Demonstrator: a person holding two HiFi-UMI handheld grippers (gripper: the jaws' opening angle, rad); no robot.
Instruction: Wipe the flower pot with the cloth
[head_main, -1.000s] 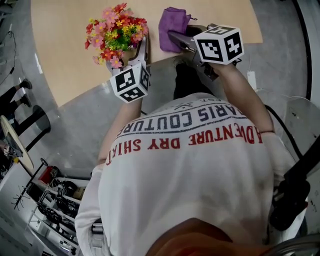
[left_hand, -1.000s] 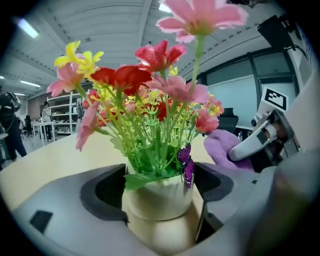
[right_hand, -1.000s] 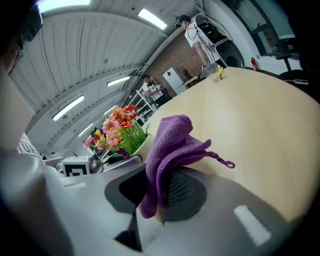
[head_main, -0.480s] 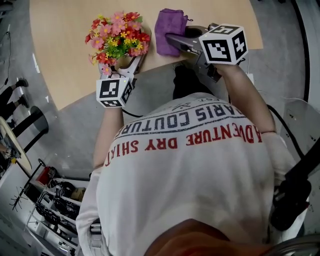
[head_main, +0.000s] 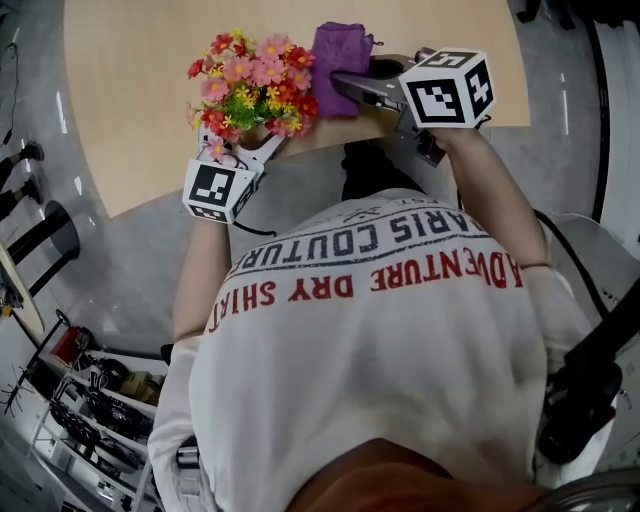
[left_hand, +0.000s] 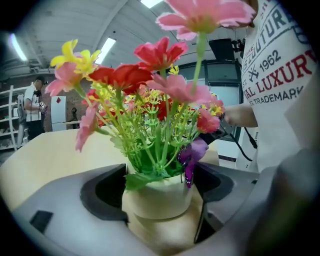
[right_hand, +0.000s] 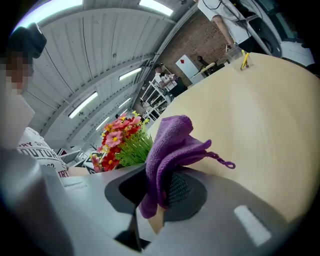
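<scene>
Fingers of my left gripper clamp the cream flower pot from both sides, with its flowers rising just ahead of them. My right gripper pinches the purple cloth between its fingers, and the cloth stands bunched above the wooden surface. Compared with a second ago, the flowers sit further right and now meet the cloth's edge in the head view. My left marker cube has swung out leftward.
</scene>
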